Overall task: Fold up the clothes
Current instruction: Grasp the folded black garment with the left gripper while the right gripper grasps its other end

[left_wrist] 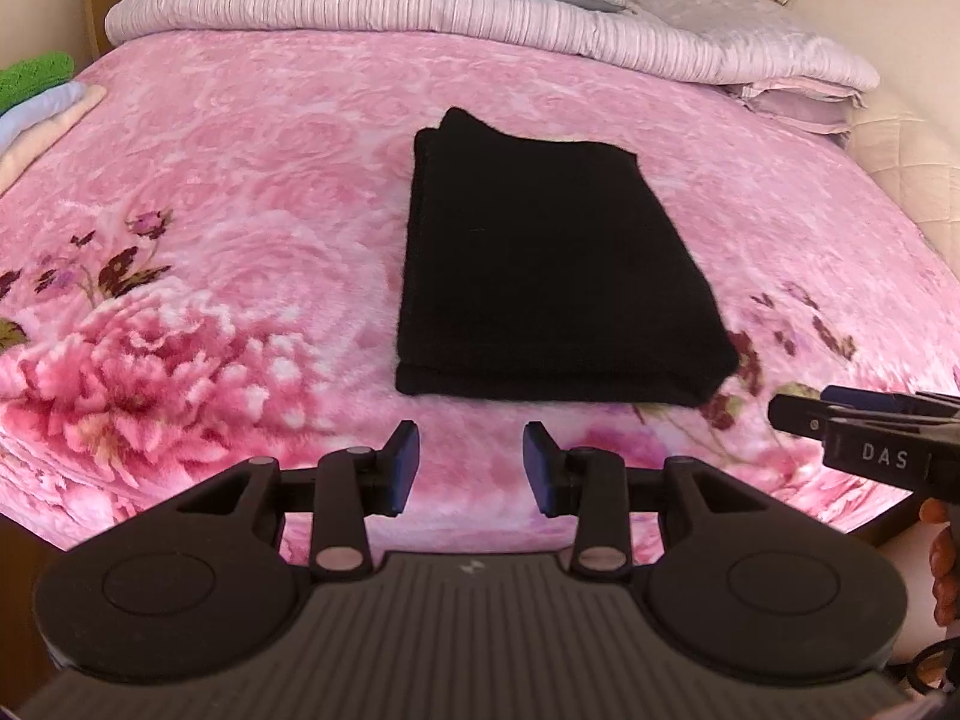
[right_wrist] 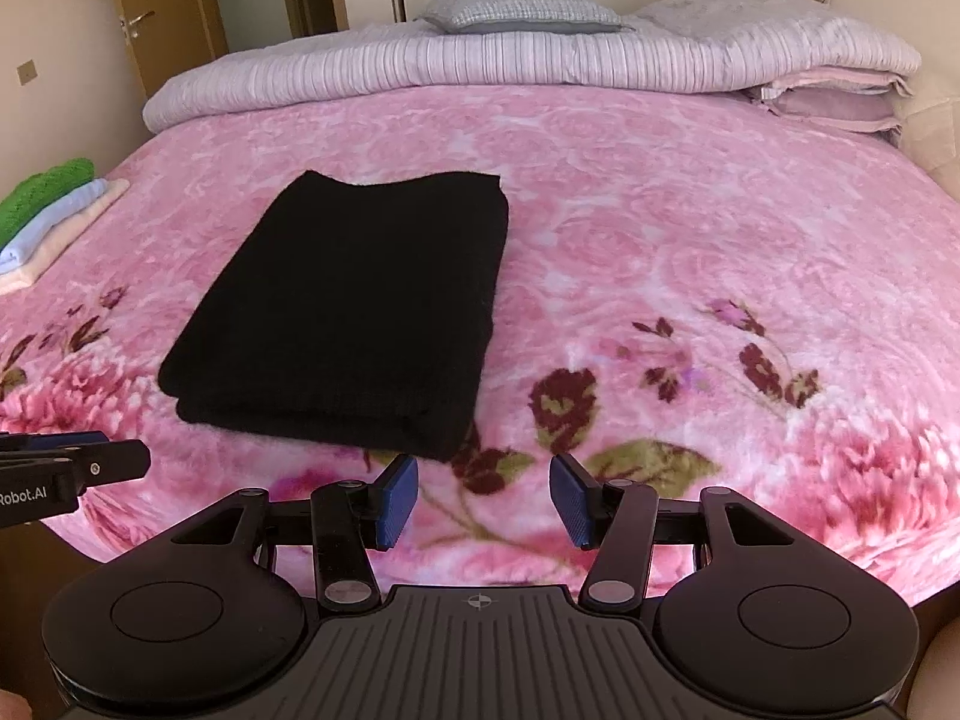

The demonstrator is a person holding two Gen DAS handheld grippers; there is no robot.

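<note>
A black garment lies folded into a thick rectangle on the pink floral blanket; in the right wrist view it sits left of centre. My left gripper hovers open just short of its near edge, nothing between the blue pads. My right gripper is also open and empty, off the garment's near right corner. Each gripper shows at the other view's edge: the right one at far right, the left one at far left.
A stack of folded clothes, green on top, rests at the bed's left edge. A rolled lilac duvet and pillows line the head of the bed. A door stands beyond on the left. A hand shows at right.
</note>
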